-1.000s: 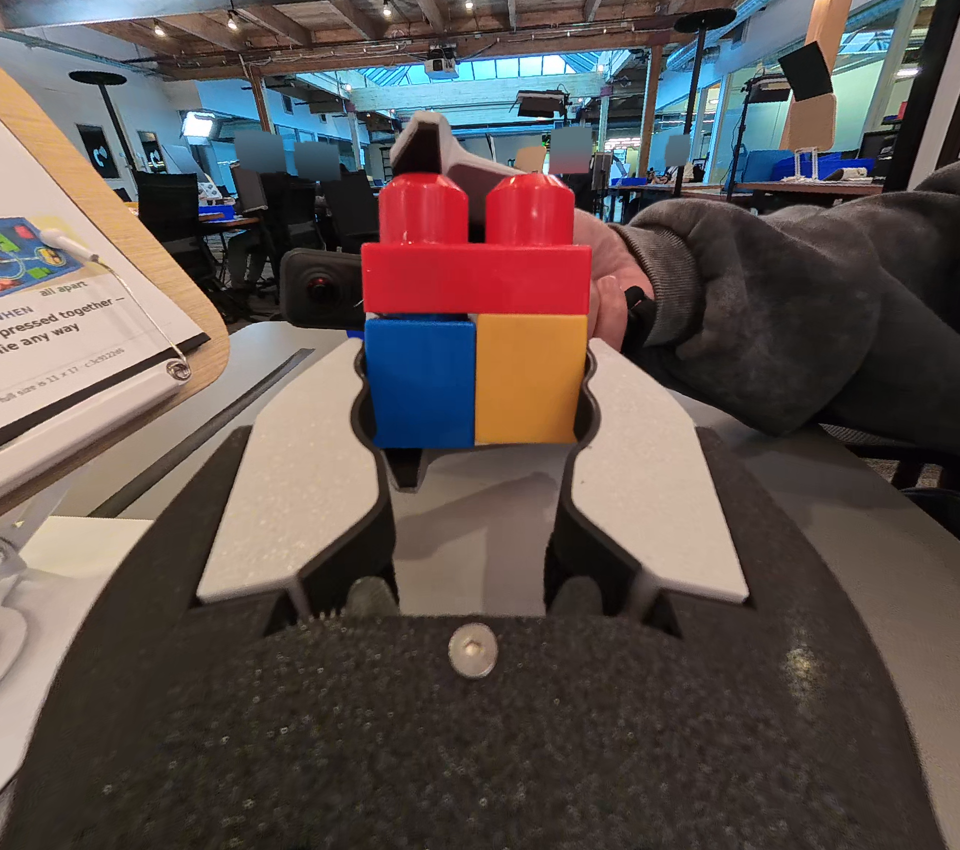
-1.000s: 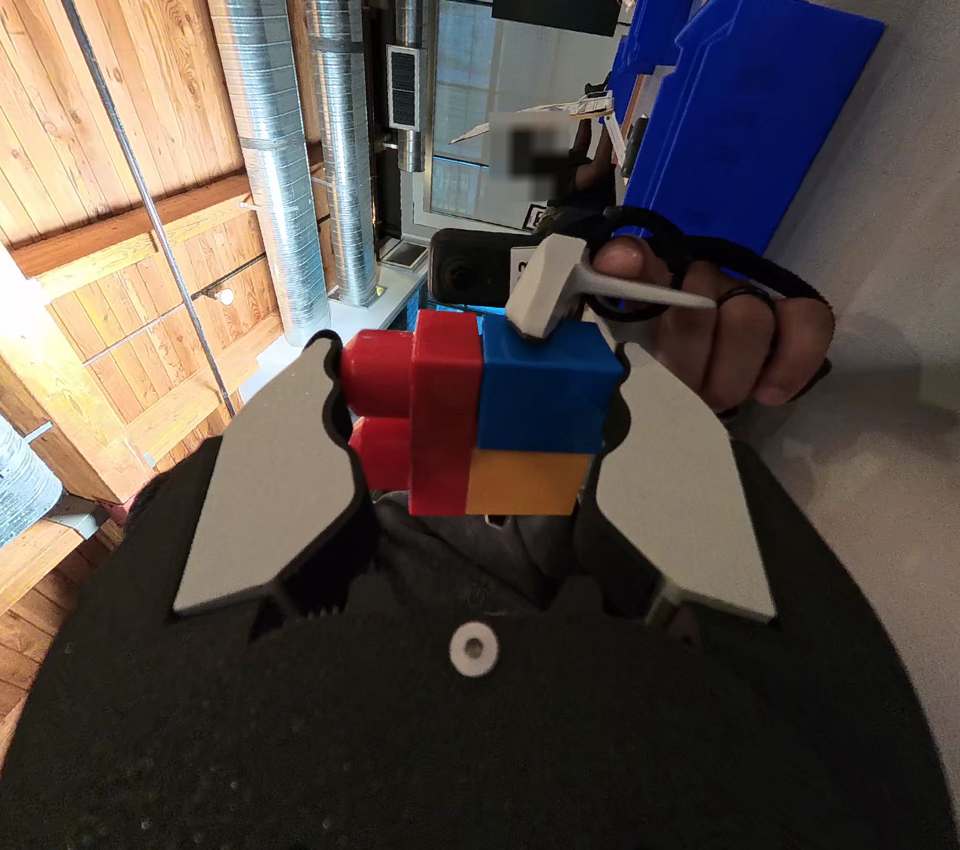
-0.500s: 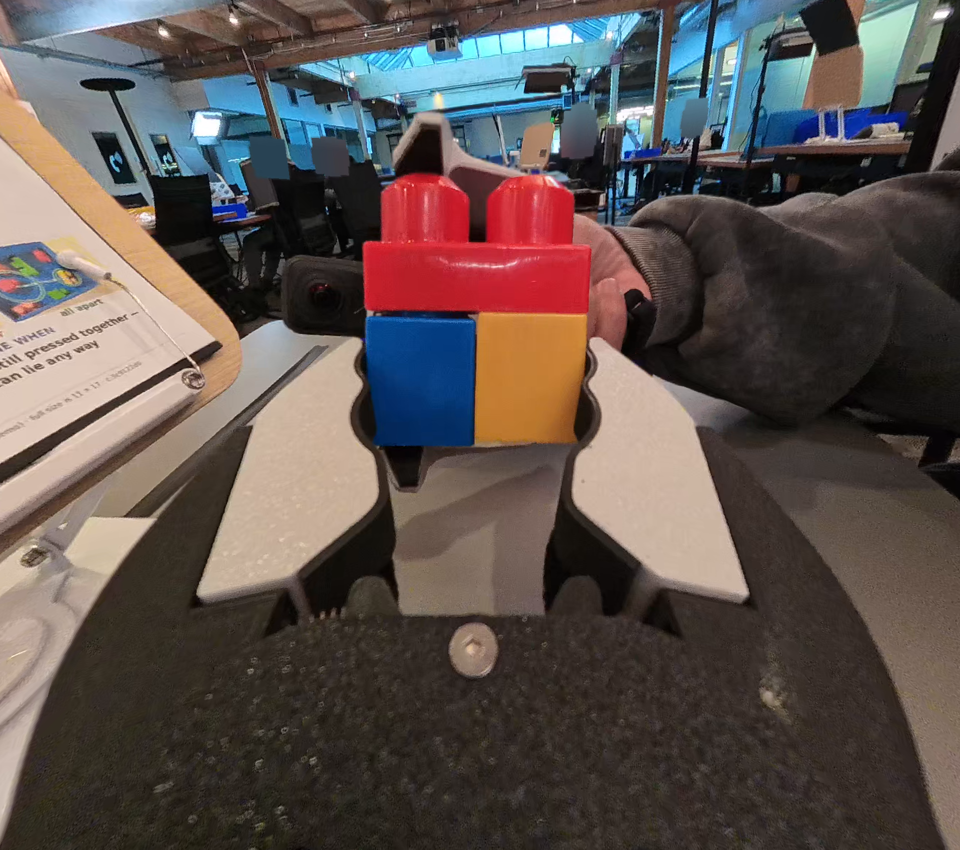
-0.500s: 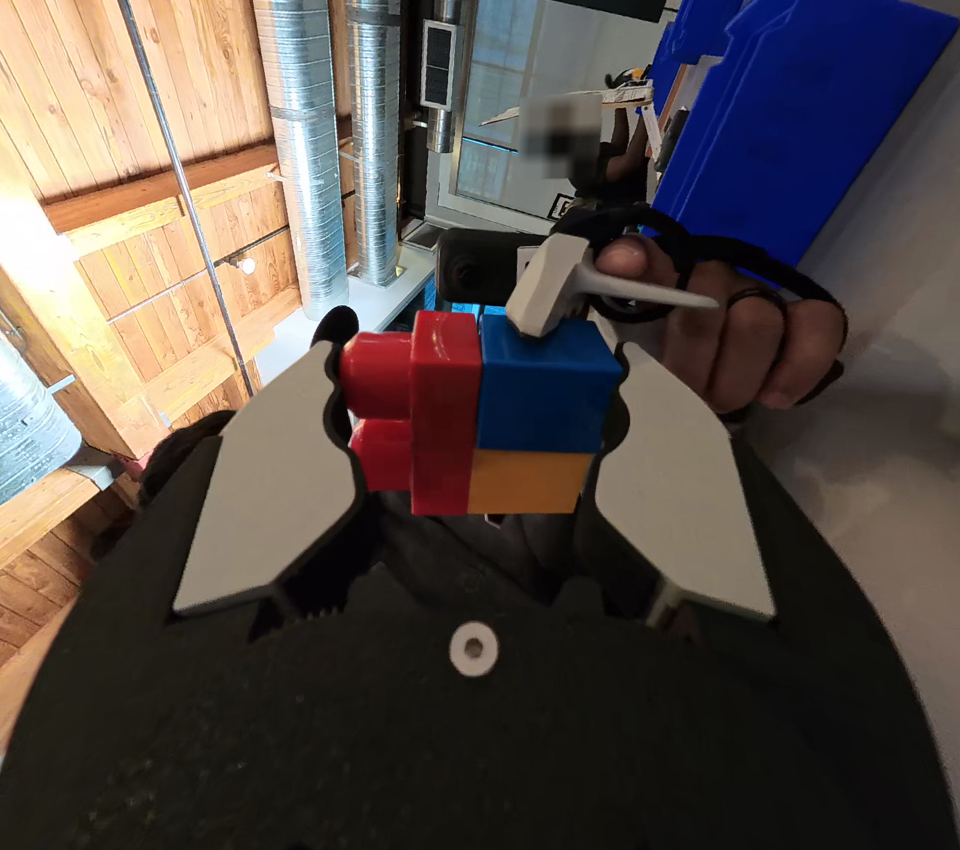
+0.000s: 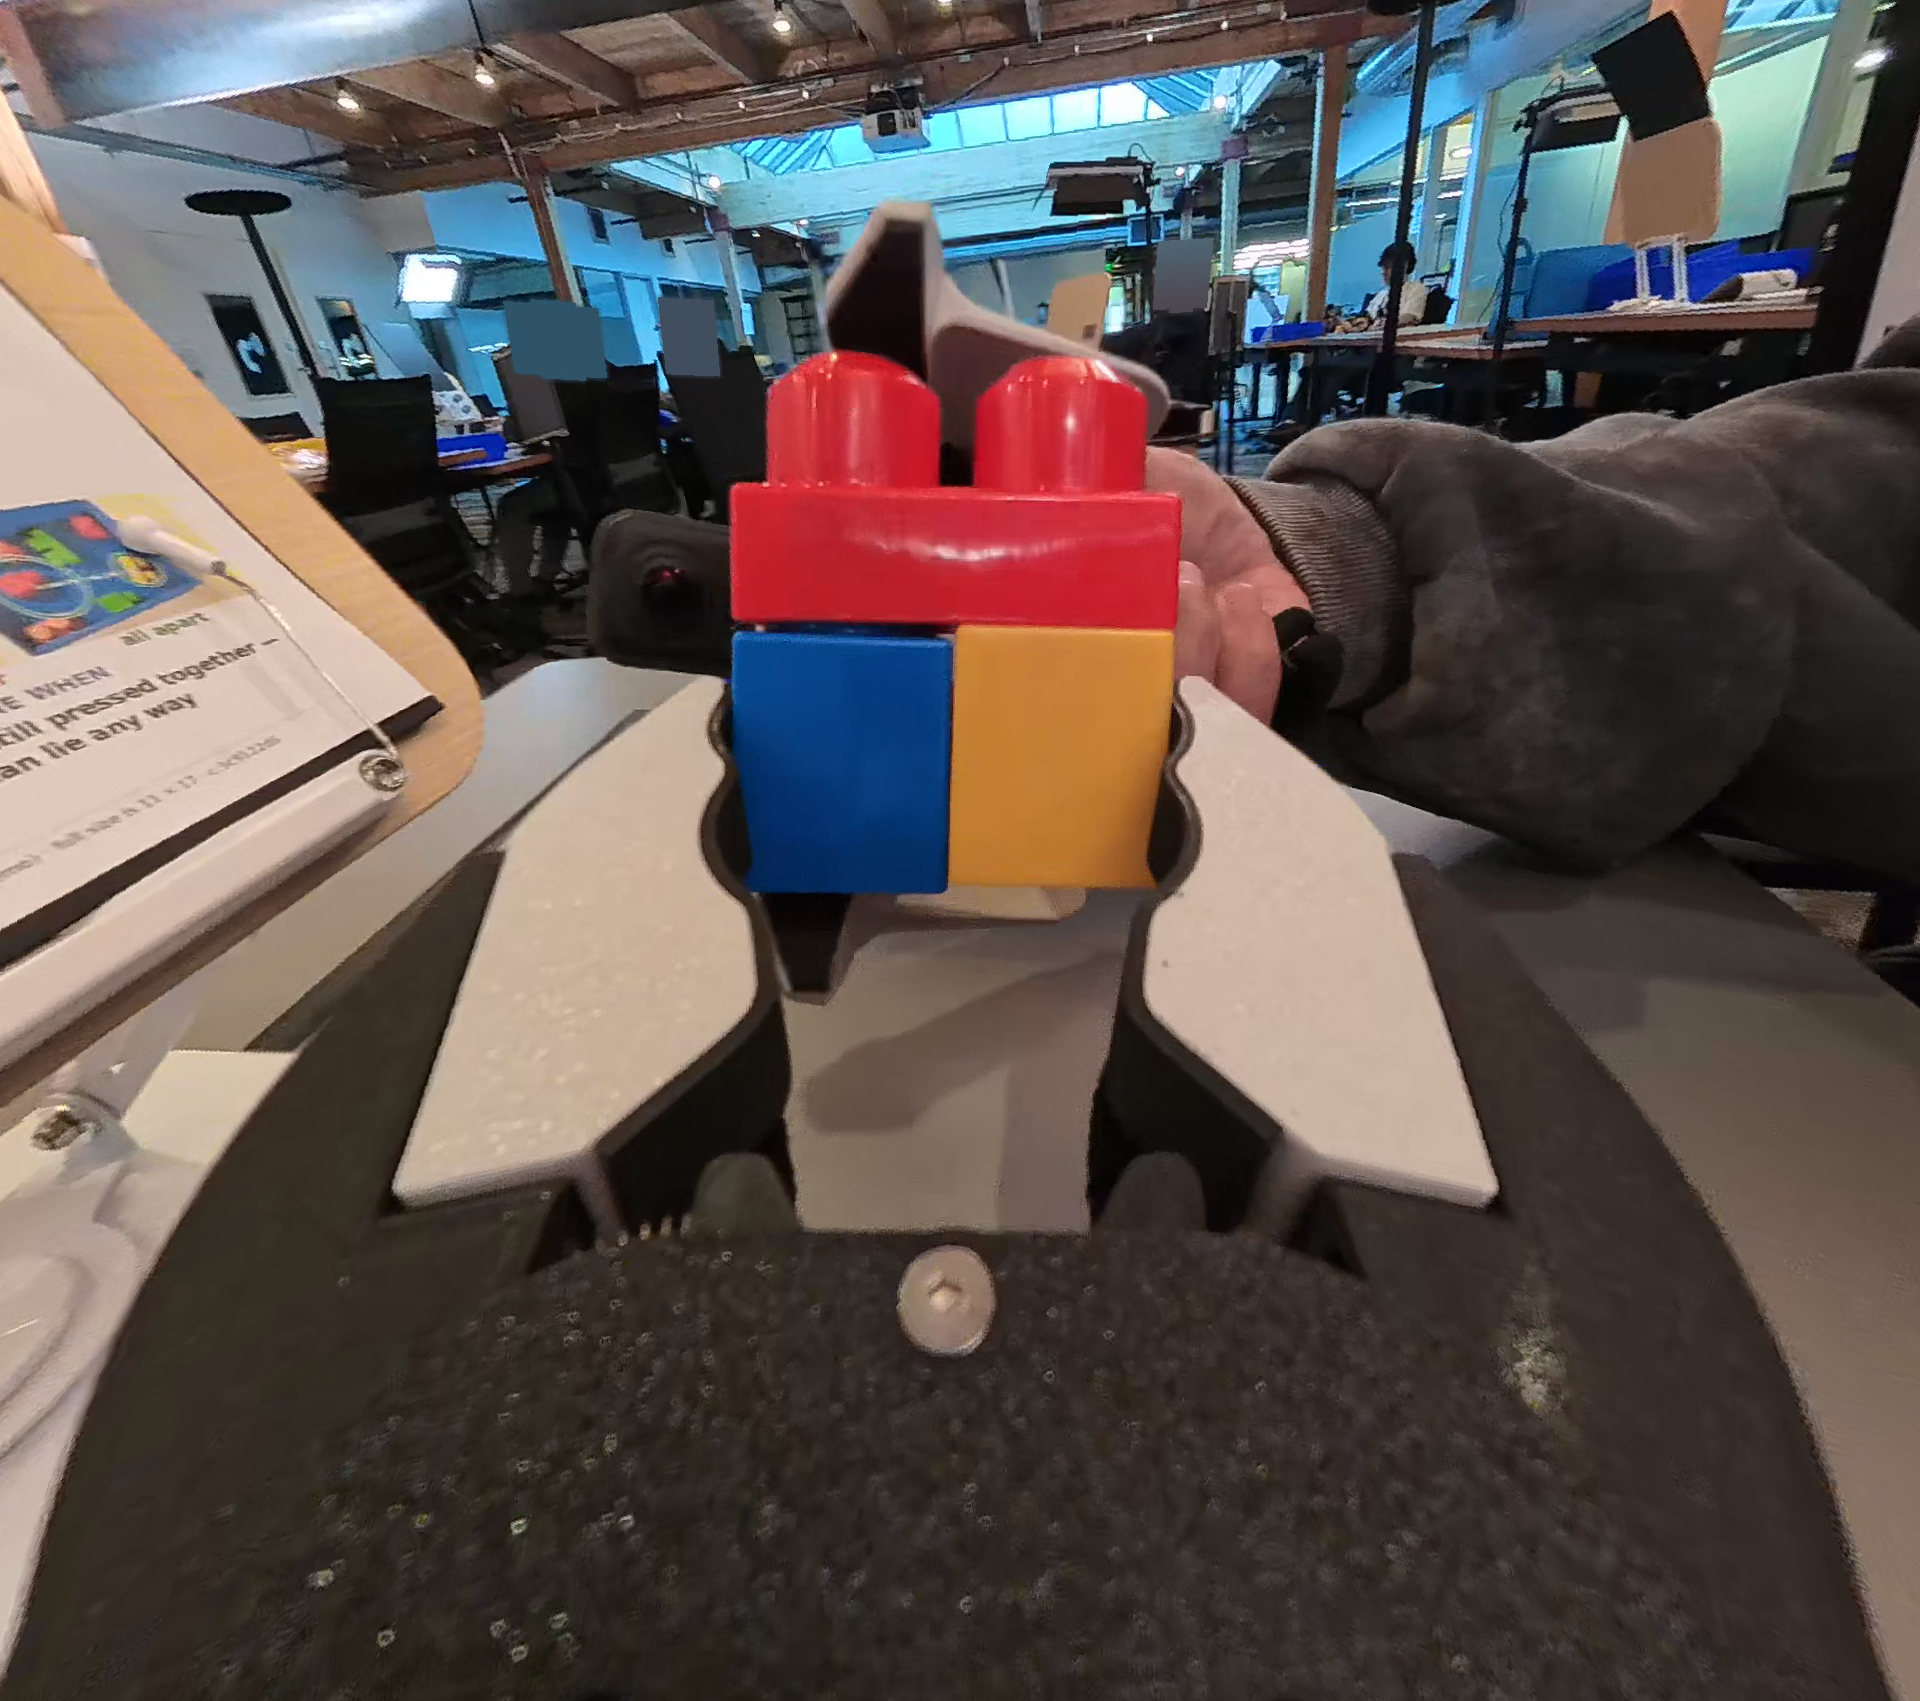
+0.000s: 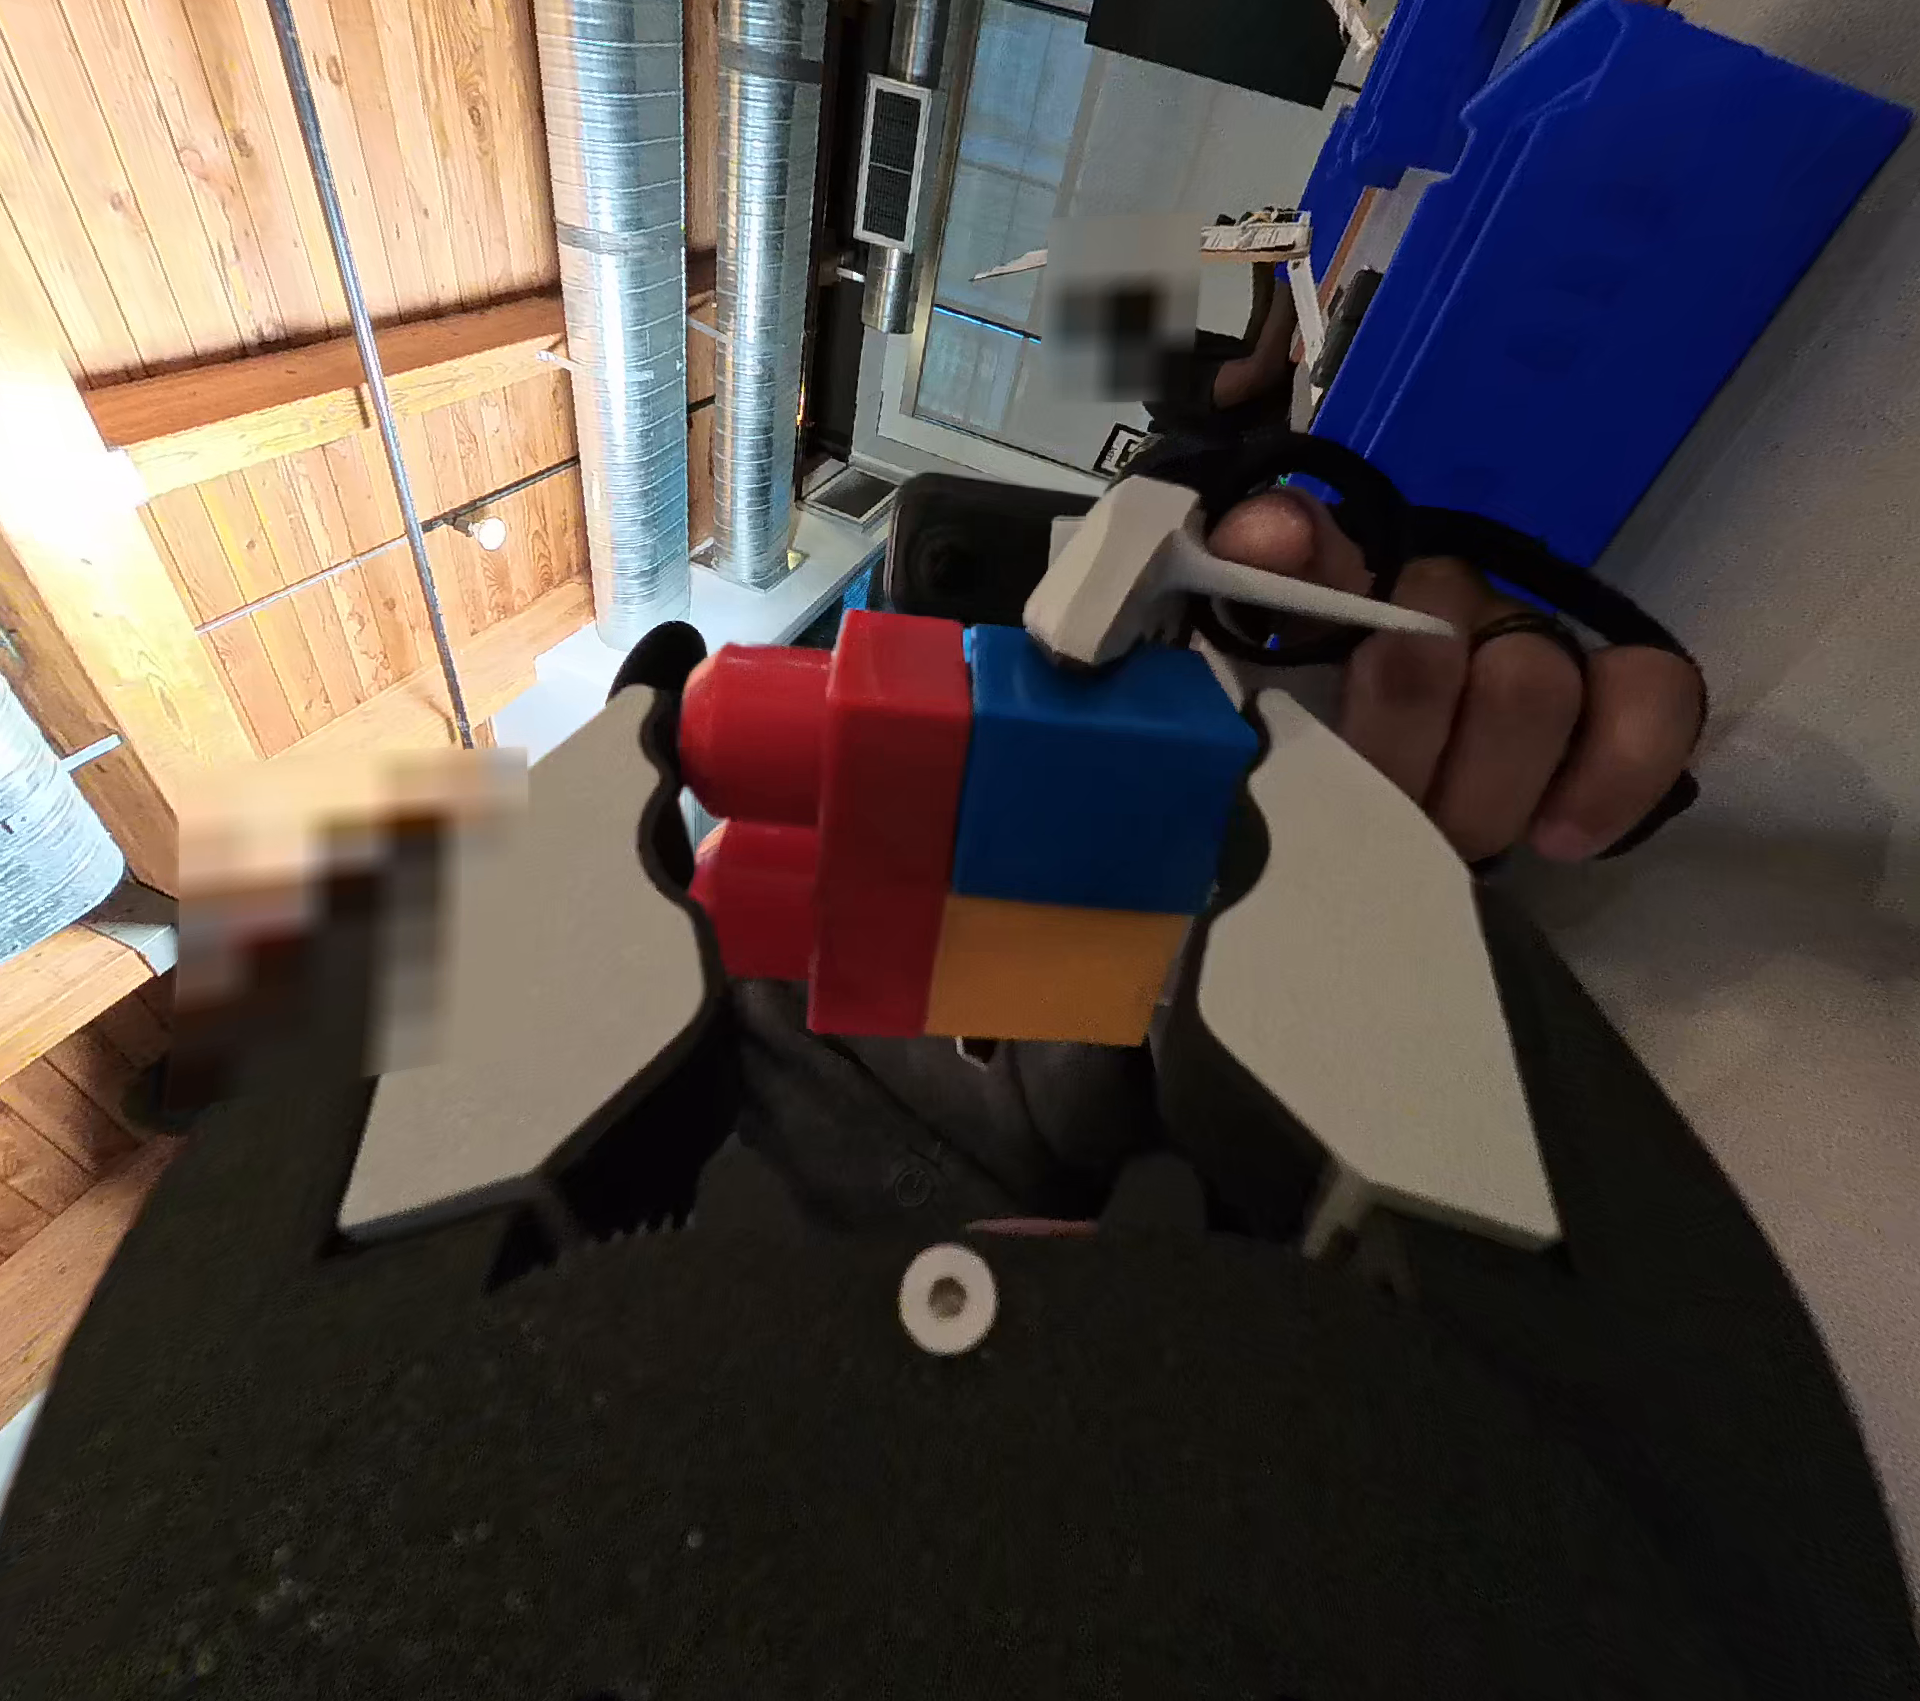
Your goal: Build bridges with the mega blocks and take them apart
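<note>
Bridge assembly (image 5: 954,664) is sitting between both grippers. Left gripper (image 5: 951,778) is clamping the blue block (image 5: 842,758) and yellow block (image 5: 1055,752) sideways; right gripper (image 6: 961,830) is closing across the stack axis, from the red block (image 6: 888,820) studs to the base. Only the right wrist view is showing the studs pointing left.

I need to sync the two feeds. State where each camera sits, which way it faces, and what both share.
Left wrist view: on the left gripper, facing level across the grey table; own fingers clamp the blue block and yellow block; the other hand shows.
Right wrist view: on the right gripper, rolled sideways; own fingers bracket the red two-stud block.
Shared: the same three-block stack.
</note>
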Demonstrator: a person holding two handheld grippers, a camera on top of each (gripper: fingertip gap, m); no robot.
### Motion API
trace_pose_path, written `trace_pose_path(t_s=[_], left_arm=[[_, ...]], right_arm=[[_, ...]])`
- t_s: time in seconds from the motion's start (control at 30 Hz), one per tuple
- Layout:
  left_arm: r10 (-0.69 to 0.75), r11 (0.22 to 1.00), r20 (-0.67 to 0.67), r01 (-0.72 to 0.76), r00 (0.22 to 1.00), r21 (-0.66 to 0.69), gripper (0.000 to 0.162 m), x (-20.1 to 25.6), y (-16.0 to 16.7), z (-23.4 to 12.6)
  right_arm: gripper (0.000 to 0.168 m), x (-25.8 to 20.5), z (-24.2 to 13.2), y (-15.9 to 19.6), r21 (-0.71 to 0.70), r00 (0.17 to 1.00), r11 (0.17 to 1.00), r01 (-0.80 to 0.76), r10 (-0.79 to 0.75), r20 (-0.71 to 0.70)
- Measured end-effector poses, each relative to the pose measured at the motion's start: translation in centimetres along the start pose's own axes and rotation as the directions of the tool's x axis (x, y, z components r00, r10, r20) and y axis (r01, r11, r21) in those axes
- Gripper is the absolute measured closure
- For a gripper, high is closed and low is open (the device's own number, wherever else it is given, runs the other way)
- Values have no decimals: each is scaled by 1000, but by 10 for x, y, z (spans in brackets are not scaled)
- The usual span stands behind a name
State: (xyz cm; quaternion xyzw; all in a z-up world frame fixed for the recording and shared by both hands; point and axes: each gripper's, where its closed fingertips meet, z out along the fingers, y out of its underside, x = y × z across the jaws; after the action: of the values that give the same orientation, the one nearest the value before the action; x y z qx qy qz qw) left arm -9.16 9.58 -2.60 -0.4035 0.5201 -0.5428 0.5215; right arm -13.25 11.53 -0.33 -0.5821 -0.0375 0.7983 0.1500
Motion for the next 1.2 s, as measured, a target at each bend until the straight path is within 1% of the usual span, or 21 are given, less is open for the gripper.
trace_pose_path(t_s=[0.1,0.3,0.4,0.47,0.53,0.6,0.63,0.7,0.77,0.9,0.97,1.13,1.2], left_arm=[[7,1000,14,-7,1000,-6,87,-2,2,1],[-17,998,49,14,999,68,86,-5,-6,-2],[-44,998,33,42,999,56,87,-5,-5,-3],[-35,998,26,33,999,58,86,-3,-5,-3],[-13,1000,36,13,999,-1,86,-4,3,-2],[-2,992,39,6,999,-122,87,-5,19,-1],[-1,985,40,8,999,-171,86,-6,24,0],[18,979,48,-8,999,-201,87,-5,24,1],[46,973,61,-31,997,-228,87,-5,26,1],[27,959,47,-13,999,-283,88,-4,31,1],[41,949,51,-23,998,-313,88,-4,36,2],[48,945,34,-35,998,-324,88,1,36,5],[41,945,30,-29,999,-326,88,1,39,6]], right_arm=[[71,1,-2,-2,3,1000,1000,25,-25,4],[72,-3,2,-4,21,996,1000,-14,12,92],[72,-1,2,-4,30,995,999,-27,24,100],[72,-2,2,-1,14,994,1000,-27,25,106],[72,4,-1,-1,11,998,1000,-18,17,55],[69,14,-4,-1,8,999,1000,-4,4,-39],[70,16,-5,-1,3,998,1000,-4,4,-60],[72,15,-5,0,-12,995,1000,12,-13,-94],[69,17,-5,1,-30,989,999,43,-46,-142],[69,19,-8,3,-23,991,999,24,-27,-130],[69,23,-10,3,-20,986,999,38,-40,-162],[69,21,-14,9,-47,984,998,40,-47,-174],[69,24,-16,8,-45,975,999,24,-33,-219]])
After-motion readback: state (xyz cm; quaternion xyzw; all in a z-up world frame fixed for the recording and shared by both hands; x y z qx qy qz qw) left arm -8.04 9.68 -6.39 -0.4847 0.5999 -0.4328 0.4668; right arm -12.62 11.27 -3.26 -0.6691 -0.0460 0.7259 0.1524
